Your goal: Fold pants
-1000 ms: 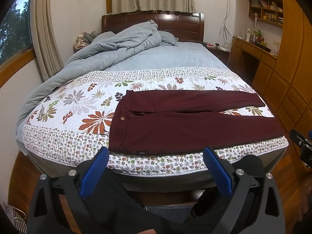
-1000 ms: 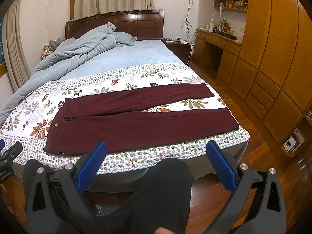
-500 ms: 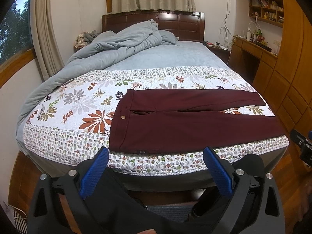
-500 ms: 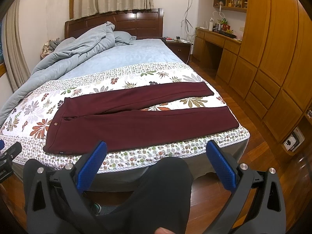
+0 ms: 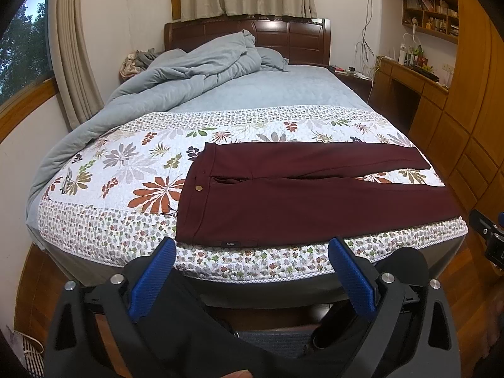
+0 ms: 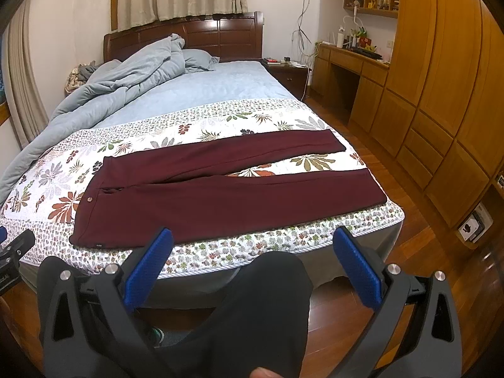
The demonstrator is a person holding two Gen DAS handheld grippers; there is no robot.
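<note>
Dark maroon pants (image 5: 299, 195) (image 6: 220, 195) lie flat across the foot of the bed, waistband to the left and both legs stretched right, spread slightly apart. A brass button (image 5: 198, 187) shows at the waist. My left gripper (image 5: 252, 252) hangs open in front of the bed's near edge, below the waistband end, with nothing between its blue pads. My right gripper (image 6: 252, 242) is open too, held off the bed edge below the legs' middle, holding nothing.
The pants rest on a floral quilt (image 5: 119, 170). A rumpled grey duvet (image 5: 189, 72) fills the bed's far left. Wooden wardrobes (image 6: 447, 88) and a desk (image 6: 346, 60) line the right wall. A dark-clothed knee (image 6: 271, 283) shows below the grippers, over wood floor.
Both views have shifted only slightly; the pants sit a touch lower in the right wrist view. Both grippers stay open and the pants have not moved.
</note>
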